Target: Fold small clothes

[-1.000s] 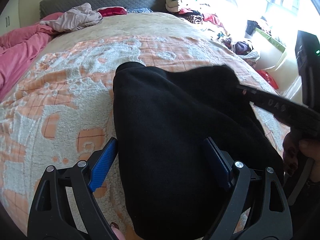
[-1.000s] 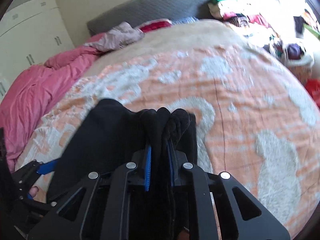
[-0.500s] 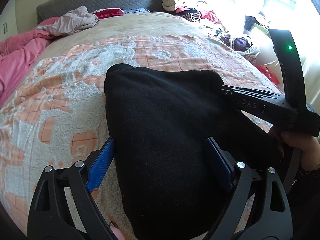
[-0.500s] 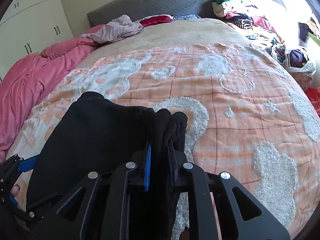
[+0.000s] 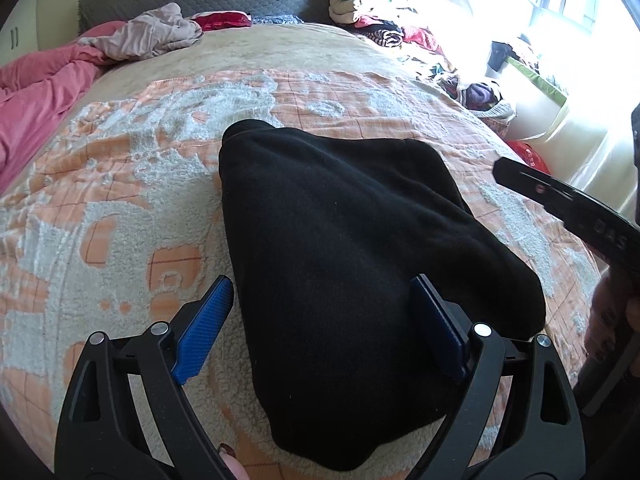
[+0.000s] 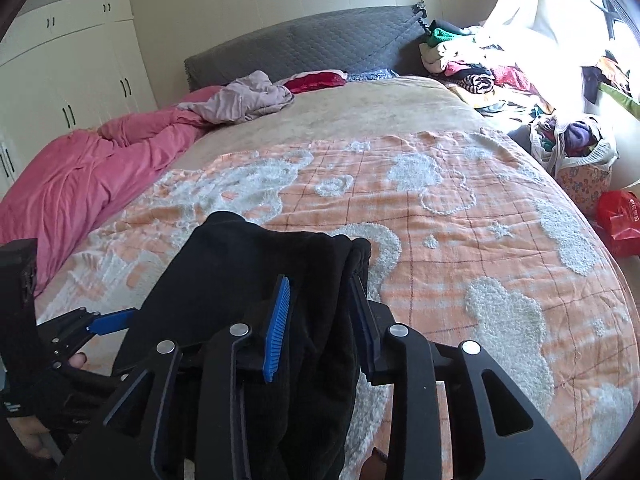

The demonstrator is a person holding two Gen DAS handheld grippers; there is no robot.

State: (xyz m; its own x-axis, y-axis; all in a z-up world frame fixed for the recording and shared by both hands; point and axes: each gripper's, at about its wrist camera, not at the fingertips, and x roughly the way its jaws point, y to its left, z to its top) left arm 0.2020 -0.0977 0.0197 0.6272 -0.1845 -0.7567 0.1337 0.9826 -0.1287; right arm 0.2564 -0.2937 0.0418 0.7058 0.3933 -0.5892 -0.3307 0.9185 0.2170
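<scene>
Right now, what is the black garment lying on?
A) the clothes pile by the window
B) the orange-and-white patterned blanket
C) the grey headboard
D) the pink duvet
B: the black garment lies spread on the orange-and-white patterned blanket, well clear of the pink duvet, the grey headboard and the clothes pile by the window.
</scene>
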